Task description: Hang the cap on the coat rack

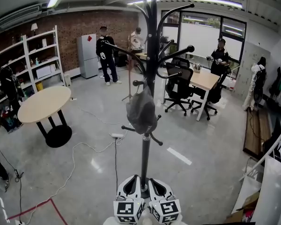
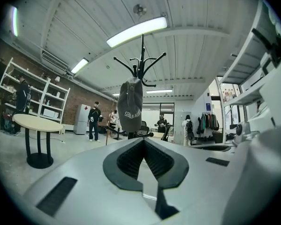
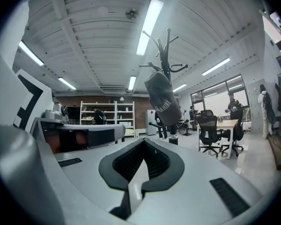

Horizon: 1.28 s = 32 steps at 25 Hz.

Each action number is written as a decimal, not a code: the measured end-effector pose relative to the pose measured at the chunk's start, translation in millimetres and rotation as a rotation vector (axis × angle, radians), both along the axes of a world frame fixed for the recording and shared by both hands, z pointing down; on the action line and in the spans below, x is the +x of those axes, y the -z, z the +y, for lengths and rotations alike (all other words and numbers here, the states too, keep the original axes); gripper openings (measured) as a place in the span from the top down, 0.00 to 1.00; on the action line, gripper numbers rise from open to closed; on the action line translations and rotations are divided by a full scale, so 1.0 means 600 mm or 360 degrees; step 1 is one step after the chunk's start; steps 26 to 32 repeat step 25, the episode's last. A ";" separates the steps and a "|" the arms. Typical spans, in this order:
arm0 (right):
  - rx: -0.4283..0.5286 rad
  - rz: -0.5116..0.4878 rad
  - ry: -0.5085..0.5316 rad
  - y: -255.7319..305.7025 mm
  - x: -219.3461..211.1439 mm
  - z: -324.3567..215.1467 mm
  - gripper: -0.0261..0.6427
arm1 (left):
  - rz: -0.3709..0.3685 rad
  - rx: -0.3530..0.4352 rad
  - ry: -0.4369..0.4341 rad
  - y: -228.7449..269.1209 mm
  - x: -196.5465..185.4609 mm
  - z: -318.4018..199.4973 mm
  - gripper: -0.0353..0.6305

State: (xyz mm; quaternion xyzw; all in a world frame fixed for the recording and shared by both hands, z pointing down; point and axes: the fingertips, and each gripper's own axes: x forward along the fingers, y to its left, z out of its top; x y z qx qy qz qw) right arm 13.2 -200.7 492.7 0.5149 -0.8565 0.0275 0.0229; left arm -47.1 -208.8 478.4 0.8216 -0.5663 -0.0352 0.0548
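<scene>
a: cap (image 1: pixel 141 110) status?
b: on the rack (image 1: pixel 151 41). hangs off a mid-height hook, against the pole, well below the top hooks.
a: left gripper (image 2: pixel 144 142)?
b: jaws together, nothing between them. not touching the cap.
a: right gripper (image 3: pixel 144 145)?
b: same, closed and empty. head view shows both side by side low in front of the pole, pointing at it, well apart from the cap.
a: anything else around?
b: round table (image 1: pixel 44 103) left of the rack, desk (image 1: pixel 203 80) with chairs (image 1: pixel 179 89) to the right, people at the back.
</scene>
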 end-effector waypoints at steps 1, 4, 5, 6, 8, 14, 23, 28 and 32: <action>0.0004 0.0010 0.0000 0.000 0.000 0.002 0.94 | 0.0000 0.0003 0.0000 0.001 0.000 0.001 0.94; 0.0005 0.0009 -0.0005 -0.001 0.001 0.006 0.94 | 0.0001 0.0005 -0.0003 0.000 0.001 0.005 0.94; 0.0004 0.0010 -0.0009 -0.001 0.002 0.005 0.94 | 0.0001 0.0005 -0.0006 -0.001 0.001 0.005 0.94; 0.0002 0.0011 -0.0013 -0.001 0.003 0.005 0.94 | 0.0002 0.0005 -0.0008 -0.001 0.002 0.004 0.94; -0.0001 0.0016 -0.0018 -0.001 0.005 0.003 0.94 | 0.0006 0.0003 -0.0010 -0.001 0.004 0.003 0.94; -0.0006 0.0029 -0.0013 -0.003 0.006 0.005 0.94 | 0.0015 0.0005 -0.0007 0.001 0.005 0.007 0.94; -0.0001 0.0066 -0.0022 0.000 0.006 -0.005 0.94 | 0.0038 -0.0008 -0.0005 0.003 0.004 -0.004 0.94; -0.0005 0.0078 -0.0037 0.002 0.013 -0.006 0.94 | 0.0044 -0.0014 0.0000 0.002 0.007 -0.005 0.94; -0.0005 0.0078 -0.0037 0.002 0.013 -0.006 0.94 | 0.0044 -0.0014 0.0000 0.002 0.007 -0.005 0.94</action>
